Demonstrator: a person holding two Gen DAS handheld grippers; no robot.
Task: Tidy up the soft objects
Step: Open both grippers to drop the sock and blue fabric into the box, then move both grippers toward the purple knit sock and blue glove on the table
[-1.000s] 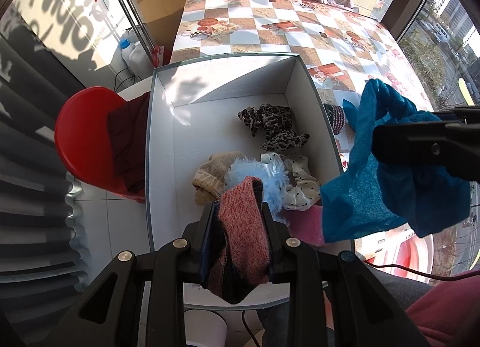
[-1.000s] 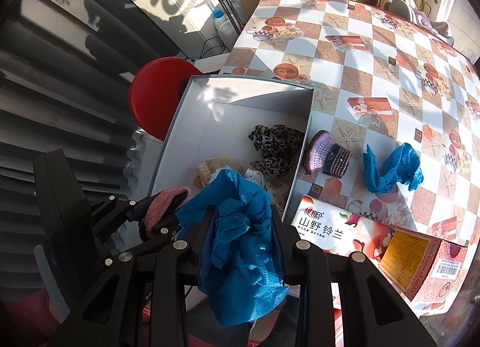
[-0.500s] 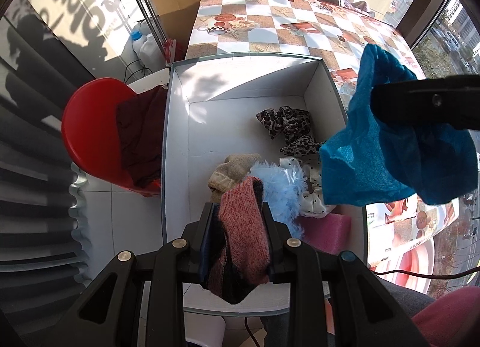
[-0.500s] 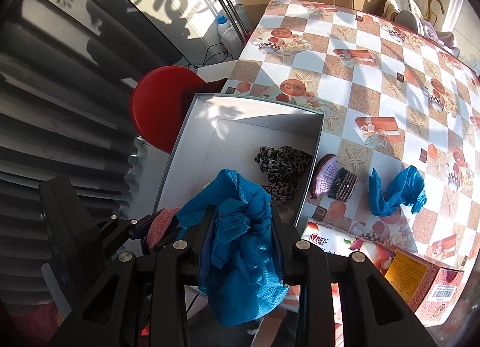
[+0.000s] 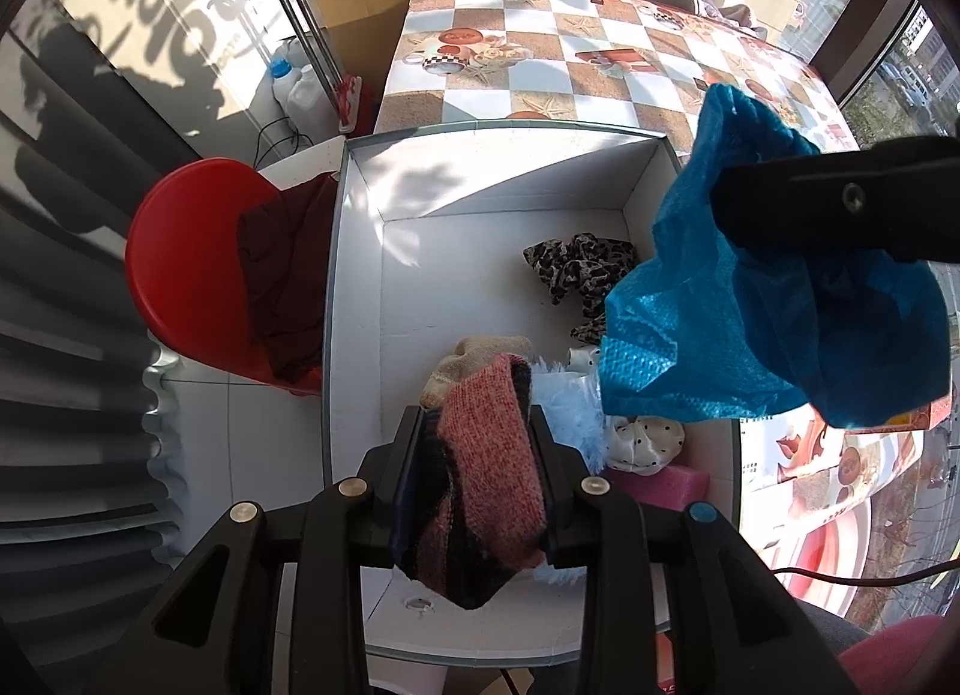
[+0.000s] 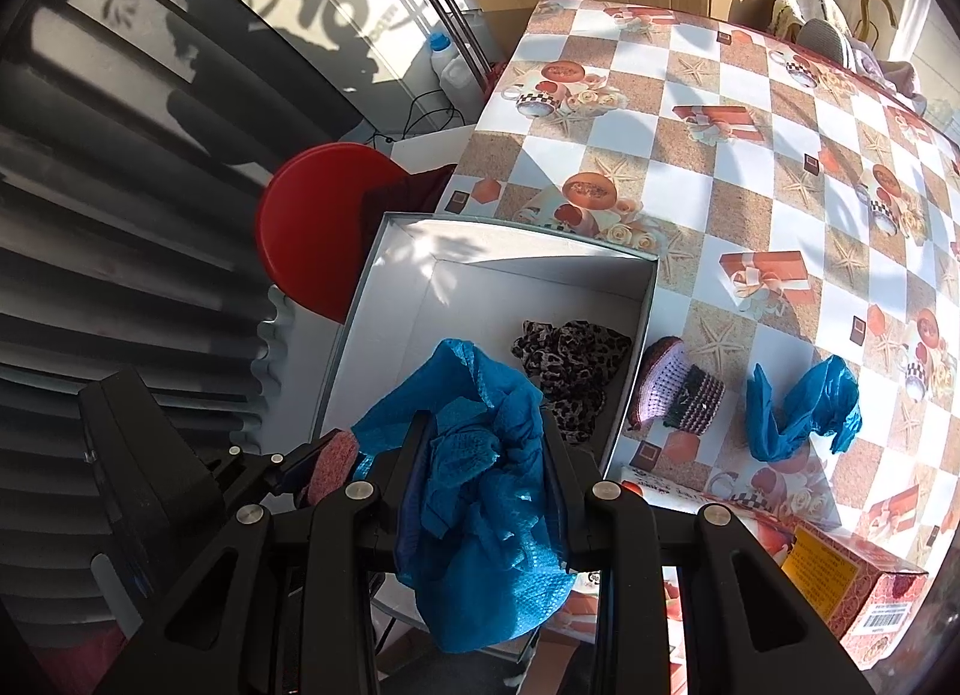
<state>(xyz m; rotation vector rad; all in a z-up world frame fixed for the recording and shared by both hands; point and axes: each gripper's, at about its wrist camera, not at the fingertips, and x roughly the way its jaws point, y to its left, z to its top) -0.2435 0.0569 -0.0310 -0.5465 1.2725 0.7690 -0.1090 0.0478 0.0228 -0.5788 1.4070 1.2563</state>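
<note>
My left gripper (image 5: 477, 425) hangs over the near end of the white box (image 5: 360, 275). A pink and dark knit piece (image 5: 486, 473) fills the gap between its pads, and its jaws are opening. Beside it my right gripper (image 6: 486, 425) is shut on a crumpled blue mesh cloth (image 6: 480, 491), which hangs over the box's right side (image 5: 750, 347). Inside the box lie a leopard-print scrunchie (image 5: 576, 269), a beige knit (image 5: 474, 359), a pale blue fluffy piece (image 5: 570, 401) and a dotted white one (image 5: 645, 437).
On the checkered tablecloth right of the box lie a purple and black knitted item (image 6: 678, 395) and a second blue cloth (image 6: 798, 407). A printed carton (image 6: 840, 581) sits nearer. A red stool (image 5: 186, 275) with a dark red cloth (image 5: 288, 275) stands left of the box.
The right gripper has carried the blue cloth leftward, from beside the box to over its right side. The left gripper's fingers stand slightly wider around the knit piece.
</note>
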